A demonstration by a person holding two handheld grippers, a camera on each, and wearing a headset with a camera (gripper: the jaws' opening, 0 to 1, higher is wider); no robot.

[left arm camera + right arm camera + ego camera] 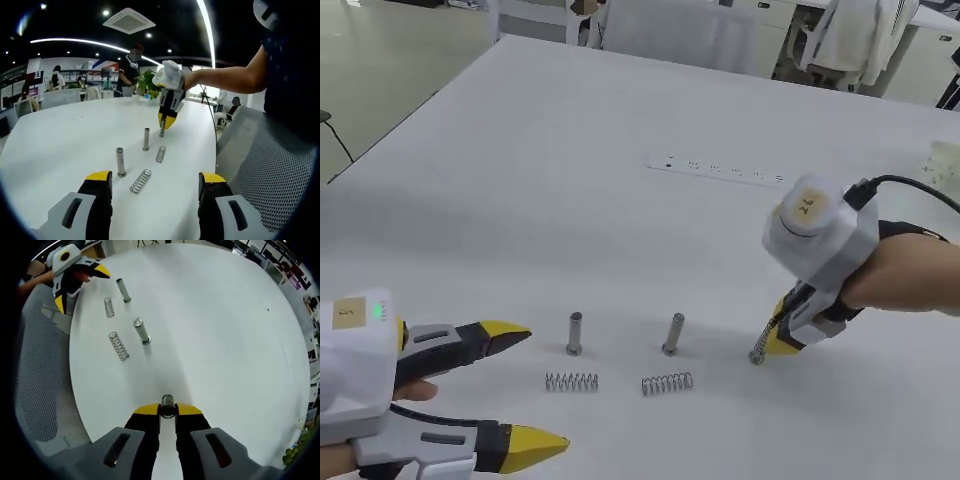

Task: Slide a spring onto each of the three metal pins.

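Note:
Two metal pins stand upright on the white table, the left pin (575, 333) (120, 161) (123, 290) and the middle pin (673, 333) (146, 139) (141, 330). A loose spring (571, 381) (140, 180) (108, 306) lies in front of the left pin, and a second spring (667, 383) (160, 153) (118, 345) in front of the middle one. My right gripper (780, 340) (167, 410) is shut on a third spring (763, 335) (162, 131) (167, 405), tilted, its lower end on the table; whether a pin is inside is unclear. My left gripper (535, 387) (156, 179) stands open, holding nothing, just left of the left pin.
A white power strip (720, 170) lies further back on the table (570, 180). Chairs and a hanging white garment (860, 35) stand beyond the far edge. A grey mesh chair (260, 150) is beside the near table edge. People sit in the background.

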